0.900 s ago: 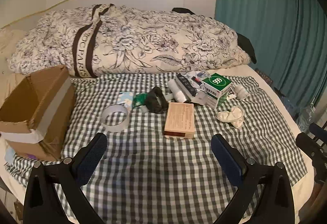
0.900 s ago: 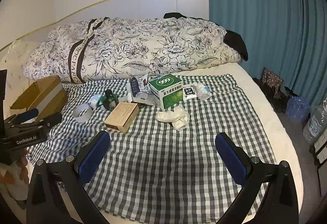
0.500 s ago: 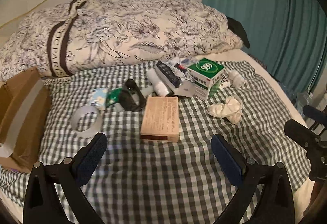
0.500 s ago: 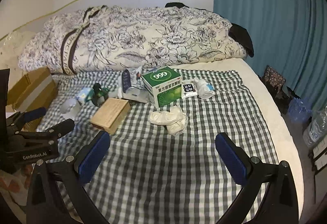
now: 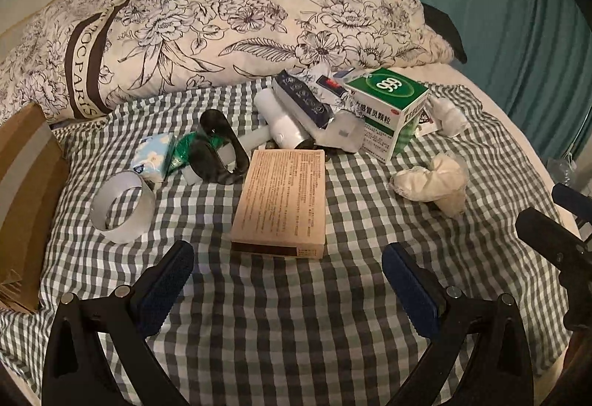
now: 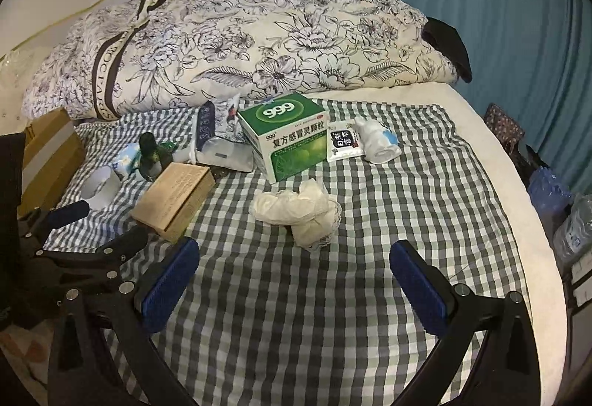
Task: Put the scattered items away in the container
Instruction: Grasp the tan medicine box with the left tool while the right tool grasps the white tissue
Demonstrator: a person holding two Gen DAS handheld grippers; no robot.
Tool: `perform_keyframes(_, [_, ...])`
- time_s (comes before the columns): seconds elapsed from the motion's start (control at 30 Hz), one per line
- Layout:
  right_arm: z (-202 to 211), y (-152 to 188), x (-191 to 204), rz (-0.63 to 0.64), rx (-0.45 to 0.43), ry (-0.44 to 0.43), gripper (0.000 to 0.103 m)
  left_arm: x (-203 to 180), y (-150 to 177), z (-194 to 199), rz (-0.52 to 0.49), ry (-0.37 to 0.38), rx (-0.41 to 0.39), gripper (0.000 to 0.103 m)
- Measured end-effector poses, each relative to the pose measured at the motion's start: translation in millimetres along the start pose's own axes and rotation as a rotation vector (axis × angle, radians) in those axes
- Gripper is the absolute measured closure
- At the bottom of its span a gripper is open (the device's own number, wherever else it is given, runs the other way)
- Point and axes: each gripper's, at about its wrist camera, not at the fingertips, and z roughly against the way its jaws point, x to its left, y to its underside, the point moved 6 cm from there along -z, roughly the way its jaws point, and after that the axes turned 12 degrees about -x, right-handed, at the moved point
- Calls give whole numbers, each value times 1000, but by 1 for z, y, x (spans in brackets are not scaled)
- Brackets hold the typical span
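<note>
Checked green-and-white cloth (image 5: 281, 313) covers the bed and carries all loose items. Behind it lies a floral duvet (image 5: 229, 24), with a teal curtain (image 5: 492, 10) to the right. The cardboard box (image 5: 26, 191), open at the top, sits at the left edge of the cloth, well to the left of the left gripper (image 5: 286, 287).

The left gripper has its jaws spread wide with nothing between them. The tan flat box (image 5: 281, 198) lies just ahead of the gap, centred between the two blue pads, not touching either. The roll of clear tape (image 5: 122, 206) stands ahead of the left pad.

The right gripper (image 6: 294, 282) is likewise spread wide and empty. The crumpled white cloth (image 6: 299, 210) lies just ahead of its gap, apart from both pads. The green 999 carton (image 6: 288, 132) stands farther back, with a white bottle (image 6: 377, 143) lying to its right on a small printed packet (image 6: 342, 145). A blue tissue packet (image 5: 153, 154) and a dark green object (image 6: 151, 154) lie near the tape.
</note>
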Motion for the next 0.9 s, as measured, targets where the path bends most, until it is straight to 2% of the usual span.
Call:
perform_keyframes(0.3, [-23, 0, -7, -2, 18, 10, 0, -4, 1, -31, 10, 16, 26, 0])
perform_keyframes(0.7, [-90, 10, -10, 10, 84, 6, 1, 11, 13, -91, 54, -31, 92, 0])
perform_keyframes(0.8, [-112, 14, -13, -7, 112, 17, 5, 11, 14, -99, 78, -23, 102, 10])
perform_keyframes(0.9, [-128, 20, -16, -22, 149, 30, 12, 11, 12, -101, 77, -23, 89, 13])
